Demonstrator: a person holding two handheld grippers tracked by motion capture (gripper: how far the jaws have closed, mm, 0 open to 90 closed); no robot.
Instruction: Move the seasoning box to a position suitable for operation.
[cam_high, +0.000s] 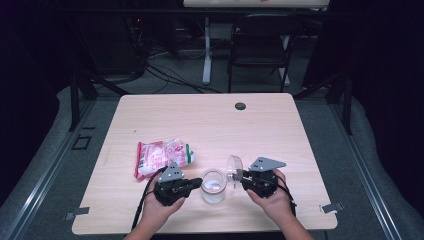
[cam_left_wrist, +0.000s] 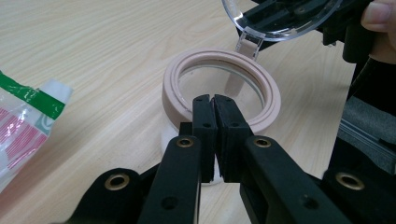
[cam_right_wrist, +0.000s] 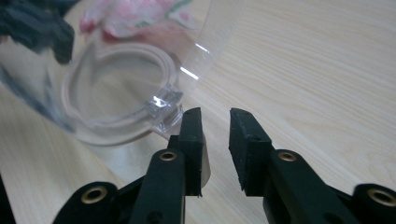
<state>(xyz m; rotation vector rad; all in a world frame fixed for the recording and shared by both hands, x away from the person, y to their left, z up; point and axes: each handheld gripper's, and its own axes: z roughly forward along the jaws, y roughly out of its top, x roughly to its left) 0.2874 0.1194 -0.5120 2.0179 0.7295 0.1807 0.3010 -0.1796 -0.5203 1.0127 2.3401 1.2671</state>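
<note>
Right now my left gripper (cam_left_wrist: 215, 100) has its jaws pressed together on the near rim of the small clear round jar with a pinkish-beige ring at its mouth (cam_left_wrist: 222, 86), pinching the wall so the jar stays put on the pale wooden table (cam_high: 210, 120). I judge that hold is there to steady it while the other hand works the top. My right gripper (cam_right_wrist: 215, 116) stands with its jaws partly apart and nothing between them; the clear domed plastic lid (cam_right_wrist: 140, 56) stands tipped up on its hinge tab just beside my left-hand jaw, so I take it the lid is swung open and let go. From above, the jar sits near the front edge between my two hands, its lid leaning toward my right gripper.

Through the open ring I see the table grain and no contents, so the jar looks empty. Off to the left lies a crinkled pink, white and green plastic packet (cam_high: 162, 156), sealed as far as I can tell, probably what goes in next.
</note>
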